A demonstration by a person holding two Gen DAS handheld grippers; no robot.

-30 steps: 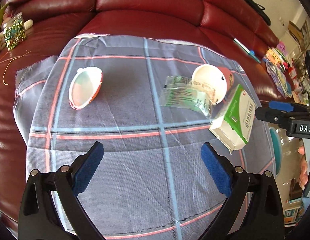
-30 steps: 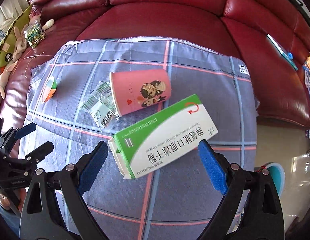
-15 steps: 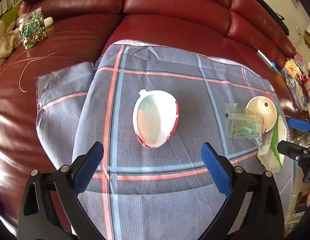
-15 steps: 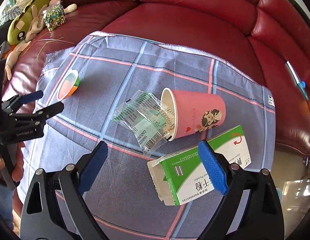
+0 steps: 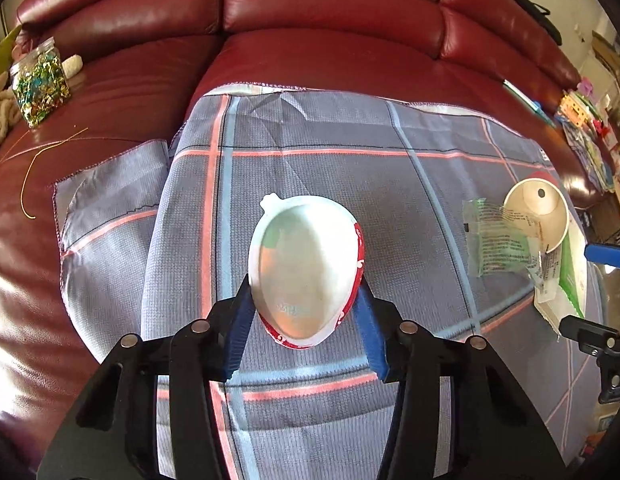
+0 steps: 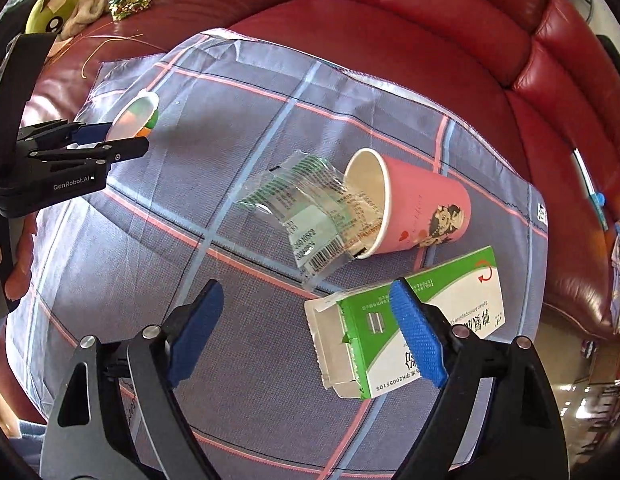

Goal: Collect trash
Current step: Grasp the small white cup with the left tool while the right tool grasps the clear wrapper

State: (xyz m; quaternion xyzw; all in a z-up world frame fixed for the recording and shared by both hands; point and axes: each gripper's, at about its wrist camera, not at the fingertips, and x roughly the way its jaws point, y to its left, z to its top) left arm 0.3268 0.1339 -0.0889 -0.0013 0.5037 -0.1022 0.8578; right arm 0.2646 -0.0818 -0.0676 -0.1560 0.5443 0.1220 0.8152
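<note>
**Left gripper closing on the empty plastic cup**

The left gripper (image 5: 305, 322) is clamping its blue jaws against both sides of an empty white plastic cup (image 5: 305, 268) with a red printed wall, which is lying on its side on the plaid cloth (image 5: 310, 140) spread over the red leather sofa (image 5: 330, 8). The right gripper (image 6: 305, 332) is hovering with its jaws spread wide and holding nothing, just above the near end of an opened green-and-white medicine box (image 6: 406, 332). Just beyond the box, a pink paper cup (image 6: 414, 208) is lying tipped over, its mouth touching a clear crumpled wrapper (image 6: 301, 216). A glitter jar (image 5: 39, 84) is standing far left on the sofa.
</note>
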